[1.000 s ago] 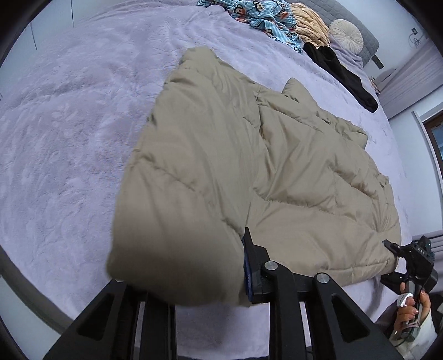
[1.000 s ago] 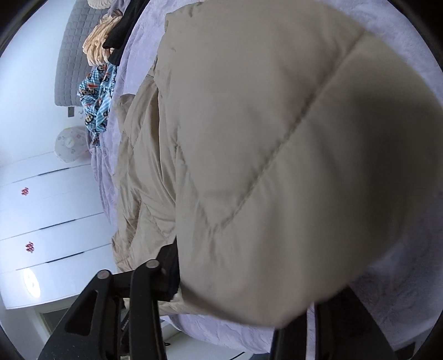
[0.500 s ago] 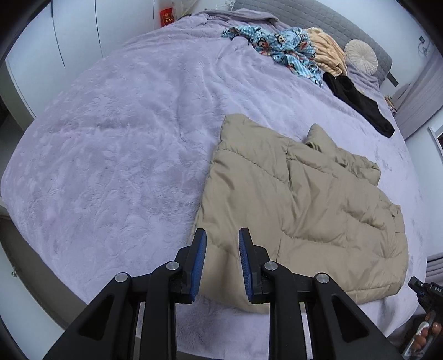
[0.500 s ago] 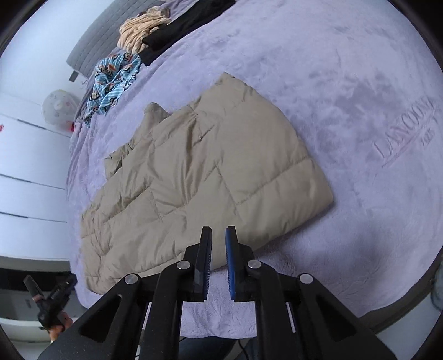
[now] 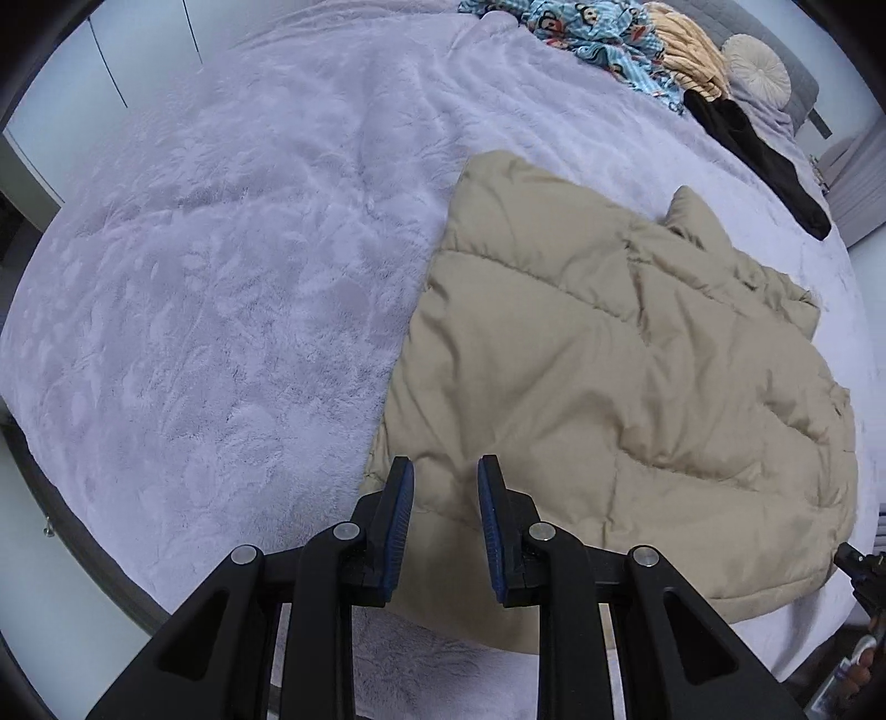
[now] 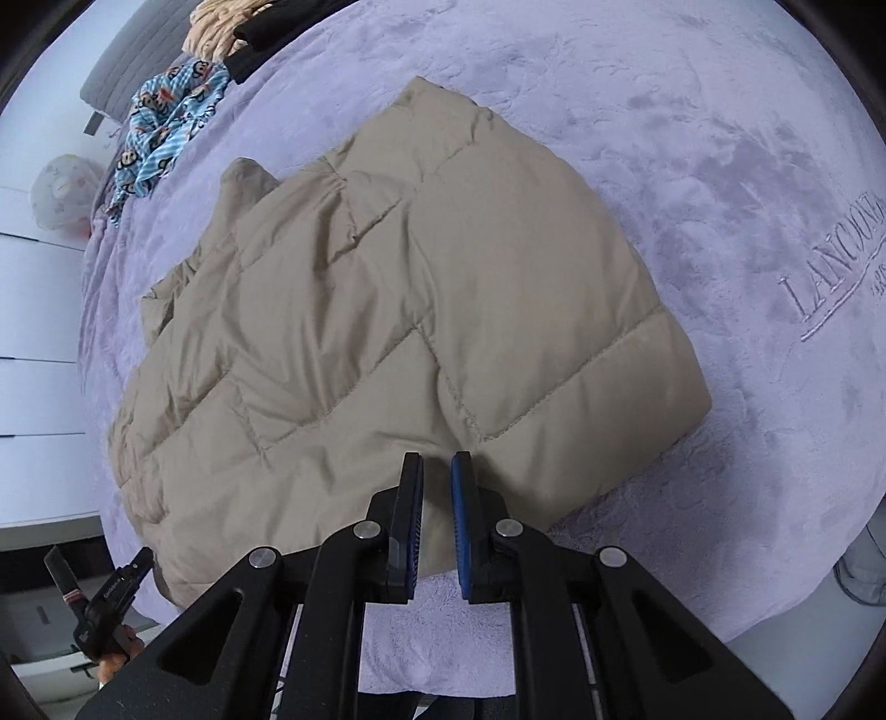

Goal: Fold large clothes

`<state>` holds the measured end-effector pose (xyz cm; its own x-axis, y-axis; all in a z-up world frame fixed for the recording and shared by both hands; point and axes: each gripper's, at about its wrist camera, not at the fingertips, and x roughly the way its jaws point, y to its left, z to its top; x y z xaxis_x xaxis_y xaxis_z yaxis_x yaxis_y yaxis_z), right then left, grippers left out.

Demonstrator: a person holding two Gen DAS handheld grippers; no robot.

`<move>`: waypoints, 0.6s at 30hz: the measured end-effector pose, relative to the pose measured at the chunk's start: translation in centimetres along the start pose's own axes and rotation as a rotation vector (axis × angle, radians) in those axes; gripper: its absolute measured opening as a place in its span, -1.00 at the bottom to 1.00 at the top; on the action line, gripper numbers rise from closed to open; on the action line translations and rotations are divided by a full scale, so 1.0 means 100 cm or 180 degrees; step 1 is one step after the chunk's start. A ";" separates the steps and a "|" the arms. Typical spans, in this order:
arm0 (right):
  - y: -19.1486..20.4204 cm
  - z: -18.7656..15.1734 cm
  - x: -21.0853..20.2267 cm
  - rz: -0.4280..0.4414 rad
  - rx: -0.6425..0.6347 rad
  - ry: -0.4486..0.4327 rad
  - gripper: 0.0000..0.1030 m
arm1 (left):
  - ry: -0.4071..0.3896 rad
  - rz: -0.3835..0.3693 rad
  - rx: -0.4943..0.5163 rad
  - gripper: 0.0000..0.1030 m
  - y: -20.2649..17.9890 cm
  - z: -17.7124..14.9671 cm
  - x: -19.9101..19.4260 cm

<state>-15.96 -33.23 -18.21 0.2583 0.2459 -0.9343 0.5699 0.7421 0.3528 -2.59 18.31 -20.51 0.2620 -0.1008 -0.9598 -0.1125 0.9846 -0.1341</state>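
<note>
A tan quilted puffer jacket (image 5: 598,354) lies folded flat on the lilac bed cover (image 5: 221,277); it also shows in the right wrist view (image 6: 387,310). My left gripper (image 5: 443,471) is open and empty, hovering over the jacket's near left corner. My right gripper (image 6: 437,462) is open by a narrow gap and empty, over the jacket's near edge close to its right corner. The left gripper also shows at the lower left of the right wrist view (image 6: 105,603).
A blue patterned garment (image 5: 598,39), a yellow one (image 5: 686,61) and a black one (image 5: 758,149) lie near the headboard with a round cushion (image 5: 756,69). The bed cover (image 6: 720,221) carries embossed lettering (image 6: 836,260). White cabinets (image 6: 33,332) stand beside the bed.
One second ago both grippers held the jacket's edge folded over. They have let it go, opened and pulled back; the jacket now lies flat, folded. Both have since moved closer to its near edge.
</note>
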 end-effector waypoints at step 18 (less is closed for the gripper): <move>0.026 -0.013 -0.024 0.0205 -0.0333 -0.0006 -0.75 | -0.0492 -0.0108 0.0086 0.99 -0.058 -0.036 -0.086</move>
<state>-16.14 -31.07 -15.08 0.2932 0.2940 -0.9098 0.4675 0.7860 0.4046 -7.65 12.98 -12.35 0.4098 -0.1130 -0.9051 -0.0759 0.9846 -0.1573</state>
